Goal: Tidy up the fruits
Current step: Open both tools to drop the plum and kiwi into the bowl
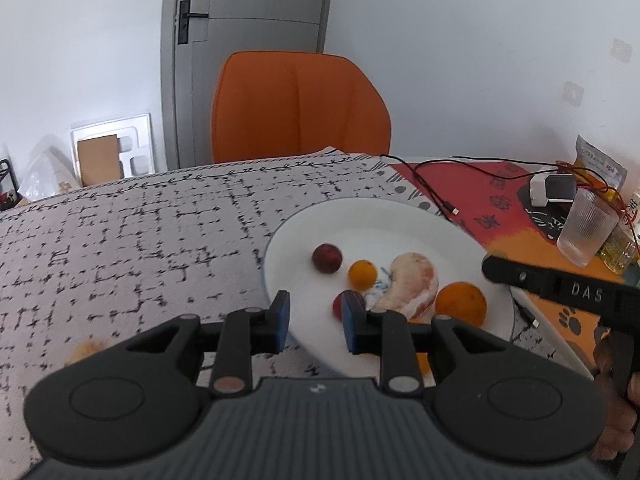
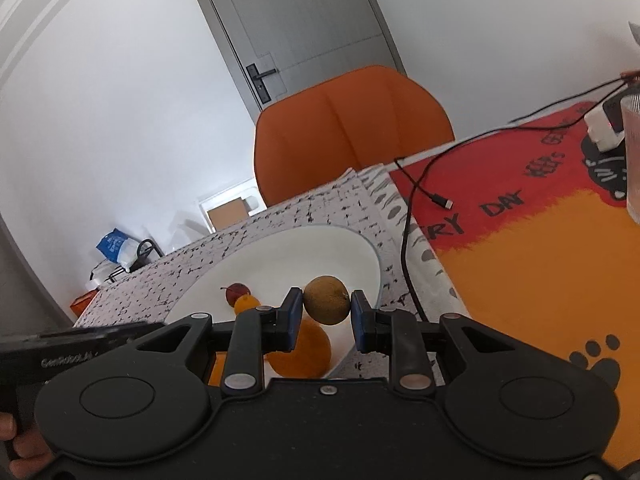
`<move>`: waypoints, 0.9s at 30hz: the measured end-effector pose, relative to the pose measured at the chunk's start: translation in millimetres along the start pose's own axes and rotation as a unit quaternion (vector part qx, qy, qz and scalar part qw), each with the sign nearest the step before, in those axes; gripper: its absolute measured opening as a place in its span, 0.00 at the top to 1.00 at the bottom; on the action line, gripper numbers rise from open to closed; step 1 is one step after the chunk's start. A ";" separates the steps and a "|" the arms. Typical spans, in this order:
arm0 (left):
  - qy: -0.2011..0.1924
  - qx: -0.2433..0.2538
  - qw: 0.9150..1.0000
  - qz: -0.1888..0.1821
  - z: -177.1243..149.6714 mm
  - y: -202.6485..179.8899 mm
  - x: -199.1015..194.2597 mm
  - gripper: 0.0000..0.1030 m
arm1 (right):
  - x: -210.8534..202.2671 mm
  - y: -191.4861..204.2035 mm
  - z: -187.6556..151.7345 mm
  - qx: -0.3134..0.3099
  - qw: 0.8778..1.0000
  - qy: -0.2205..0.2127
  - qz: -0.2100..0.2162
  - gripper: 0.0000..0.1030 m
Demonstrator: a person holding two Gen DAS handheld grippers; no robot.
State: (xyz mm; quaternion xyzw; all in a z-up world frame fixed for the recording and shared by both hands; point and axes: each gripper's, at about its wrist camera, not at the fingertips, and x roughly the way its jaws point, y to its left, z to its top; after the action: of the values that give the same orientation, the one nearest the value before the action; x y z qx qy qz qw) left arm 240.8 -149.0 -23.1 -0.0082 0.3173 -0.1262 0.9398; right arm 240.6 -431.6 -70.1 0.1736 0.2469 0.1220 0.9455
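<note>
Right claw is being held closed on a brownish-green round fruit, with the fruit pinched between the two blue pads above the near side of a white plate. Left claw is being held over the near rim of the same plate, its pads apart and nothing pressed between them. On the plate are being kept a dark red fruit, a small orange, a peeled pale pink citrus piece and a larger orange; a small red fruit is lying partly hidden behind the left claw's right pad. The plate is resting on a table covered with a white, black-flecked cloth. An orange chair is standing behind the table, and a ribbed glass is standing to the right.
</note>
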 end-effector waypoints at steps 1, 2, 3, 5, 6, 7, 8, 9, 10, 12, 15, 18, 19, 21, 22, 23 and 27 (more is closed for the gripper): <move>-0.001 -0.001 1.000 0.002 -0.7 1.6 -2.4 0.70 | -0.4 0.7 0.0 -0.001 1.000 -0.001 -0.002 0.76; -0.002 -0.003 1.000 0.004 -1.5 3.0 -5.1 0.67 | -0.3 1.0 0.1 -0.001 1.000 0.000 -0.002 0.76; -0.004 -0.005 1.000 0.005 -2.3 4.7 -8.3 0.66 | -0.7 1.6 0.1 0.000 1.000 0.000 -0.002 0.76; -0.006 -0.008 1.000 0.008 -3.0 7.8 -13.6 0.63 | -1.3 3.5 0.4 -0.002 1.000 -0.001 -0.002 0.76; -0.006 -0.009 1.000 0.010 -3.7 9.9 -16.3 0.62 | -1.4 5.2 0.8 -0.003 1.000 -0.002 -0.002 0.76; -0.007 -0.011 1.000 0.011 -4.0 11.8 -18.8 0.59 | -1.1 6.7 1.0 -0.005 1.000 -0.002 -0.002 0.76; -0.009 -0.014 1.000 0.013 -4.5 14.4 -21.8 0.56 | -0.9 8.1 1.1 -0.009 1.000 -0.003 -0.003 0.73; -0.011 -0.017 1.000 0.015 -4.8 17.0 -24.7 0.54 | -1.7 10.8 1.0 -0.014 1.000 -0.007 -0.006 0.68; -0.015 -0.020 1.000 0.017 -5.5 19.7 -28.0 0.53 | -2.8 13.3 0.5 -0.020 1.000 -0.011 -0.014 0.65; -0.019 -0.025 0.999 0.023 -6.1 24.5 -33.3 0.51 | -4.5 16.8 -0.3 -0.025 0.999 -0.011 -0.021 0.63; -0.025 -0.033 0.999 0.031 -7.2 31.7 -41.3 0.45 | -6.8 20.7 -1.0 -0.025 1.000 -0.008 -0.013 0.63; -0.034 -0.037 0.998 0.039 -8.1 37.9 -48.8 0.38 | -9.2 28.8 -2.8 -0.033 0.999 -0.005 -0.008 0.61; -0.037 -0.037 0.998 0.042 -8.3 39.4 -51.4 0.37 | -9.5 31.4 -3.5 -0.033 0.999 -0.004 -0.007 0.60; -0.044 -0.039 0.997 0.048 -8.6 42.5 -57.5 0.32 | -10.9 37.0 -4.8 -0.034 0.999 -0.003 -0.007 0.56; -0.049 -0.041 0.997 0.049 -9.0 44.4 -60.8 0.28 | -11.8 39.9 -5.5 -0.036 0.999 -0.003 -0.008 0.56; -0.054 -0.043 0.996 0.052 -9.6 45.9 -64.1 0.24 | -12.5 42.5 -6.1 -0.037 0.999 -0.003 -0.008 0.55; -0.069 -0.049 0.994 0.062 -11.9 56.1 -76.0 0.20 | -16.1 52.5 -8.8 -0.043 0.999 -0.002 -0.004 0.47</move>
State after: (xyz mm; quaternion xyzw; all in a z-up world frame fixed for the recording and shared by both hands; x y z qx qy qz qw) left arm 188.4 -75.5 7.3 -0.0437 0.2573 -0.0514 0.9640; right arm 214.8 -386.5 -50.0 0.1323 0.2404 0.1278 0.9531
